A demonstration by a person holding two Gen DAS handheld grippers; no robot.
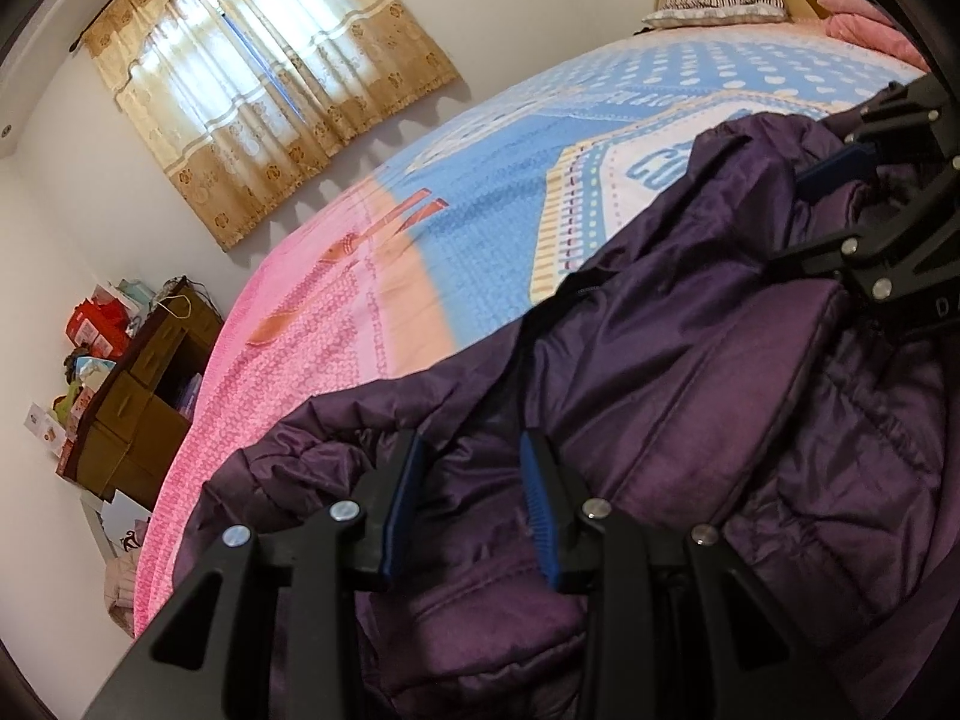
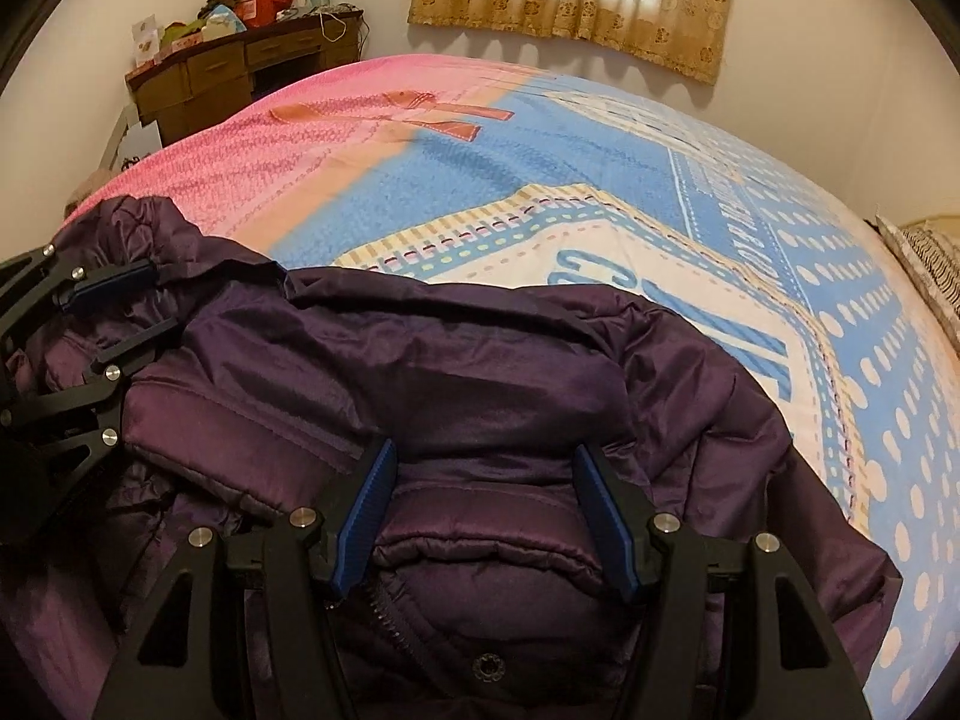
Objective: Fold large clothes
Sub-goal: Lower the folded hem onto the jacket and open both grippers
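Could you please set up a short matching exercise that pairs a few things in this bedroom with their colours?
Things:
1. puffer jacket
2. curtain
3. desk
4. gripper pads

Colours:
A. blue
B. dark brown
C. purple
D. beige with gold flowers

Pairs: 1-C, 2-D, 3-B, 4-A

The purple puffer jacket (image 2: pixel 456 360) is quilted synthetic cloth with a soft satin sheen, creased and puffy. The bedspread (image 2: pixel 540 180) is matt printed cotton-like cloth with a fine woven grain. Each hand-held gripper, left (image 1: pixel 474 504) and right (image 2: pixel 483 516), is matt black plastic with shiny metal rivets and ribbed blue pads. The desk (image 2: pixel 216 69) is brown wood; the curtain (image 1: pixel 258 90) is thin patterned cloth.
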